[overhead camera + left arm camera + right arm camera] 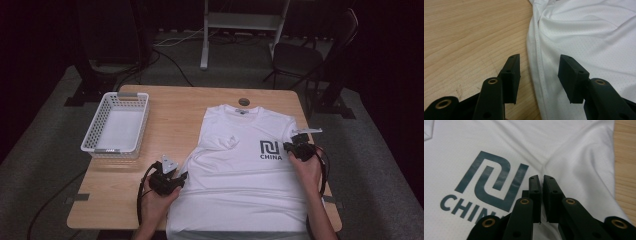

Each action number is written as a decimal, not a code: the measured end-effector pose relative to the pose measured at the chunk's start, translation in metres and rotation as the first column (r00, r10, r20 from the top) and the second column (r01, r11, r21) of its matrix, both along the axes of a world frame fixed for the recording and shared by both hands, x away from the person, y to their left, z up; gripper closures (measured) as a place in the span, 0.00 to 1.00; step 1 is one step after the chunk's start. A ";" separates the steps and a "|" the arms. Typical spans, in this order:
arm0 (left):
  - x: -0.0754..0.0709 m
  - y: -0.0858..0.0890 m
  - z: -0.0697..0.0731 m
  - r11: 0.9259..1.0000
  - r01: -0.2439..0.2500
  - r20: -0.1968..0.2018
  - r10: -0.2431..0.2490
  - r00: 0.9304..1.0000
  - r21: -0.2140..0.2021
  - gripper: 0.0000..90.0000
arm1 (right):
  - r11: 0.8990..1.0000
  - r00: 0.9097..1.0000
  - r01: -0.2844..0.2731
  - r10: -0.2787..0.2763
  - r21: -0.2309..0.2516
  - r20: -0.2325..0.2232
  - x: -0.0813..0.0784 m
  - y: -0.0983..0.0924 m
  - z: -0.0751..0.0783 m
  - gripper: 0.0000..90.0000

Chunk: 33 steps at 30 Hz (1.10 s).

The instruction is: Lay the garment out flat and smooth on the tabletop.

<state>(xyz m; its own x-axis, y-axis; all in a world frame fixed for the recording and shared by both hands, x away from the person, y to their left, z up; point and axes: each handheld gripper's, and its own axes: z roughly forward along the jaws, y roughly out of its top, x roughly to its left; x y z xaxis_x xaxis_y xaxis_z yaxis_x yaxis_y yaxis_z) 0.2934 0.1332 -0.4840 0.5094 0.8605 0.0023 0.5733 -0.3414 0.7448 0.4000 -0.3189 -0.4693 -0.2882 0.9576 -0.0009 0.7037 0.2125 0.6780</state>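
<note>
The right hand-held gripper (541, 200), jaws nearly together, pinched a fold of the white T-shirt (499, 142); the left hand-held gripper (539, 75) stood apart astride the shirt's edge.

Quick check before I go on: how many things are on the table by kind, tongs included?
T-shirt: 1, white, spread flat
Basket: 1, white
Tongs: 2, left tongs open at the shirt's edge, right tongs closed by the logo
Total: 4
</note>
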 end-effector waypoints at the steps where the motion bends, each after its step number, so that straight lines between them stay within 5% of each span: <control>1: 0.000 0.000 0.000 1.000 0.000 0.000 0.000 1.000 0.000 0.60 | 1.000 1.000 0.006 -0.006 0.001 0.000 -0.001 -0.001 0.000 0.94; 23: 0.000 0.000 0.000 1.000 0.001 -0.001 -0.001 1.000 0.001 0.60 | 0.996 0.997 0.080 -0.079 -0.041 0.013 -0.011 -0.035 0.002 0.94; 33: 0.000 0.000 0.000 1.000 0.000 0.000 0.000 1.000 0.000 0.60 | 0.993 0.993 0.118 -0.117 -0.020 0.031 -0.014 -0.045 0.004 0.94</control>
<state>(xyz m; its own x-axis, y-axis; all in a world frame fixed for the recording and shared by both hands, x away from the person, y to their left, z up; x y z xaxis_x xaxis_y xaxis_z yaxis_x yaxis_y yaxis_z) 0.2934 0.1332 -0.4840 0.5097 0.8604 0.0022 0.5734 -0.3416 0.7447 0.3864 -0.3641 -0.4652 -0.1729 0.9845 -0.0288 0.7041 0.1440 0.6954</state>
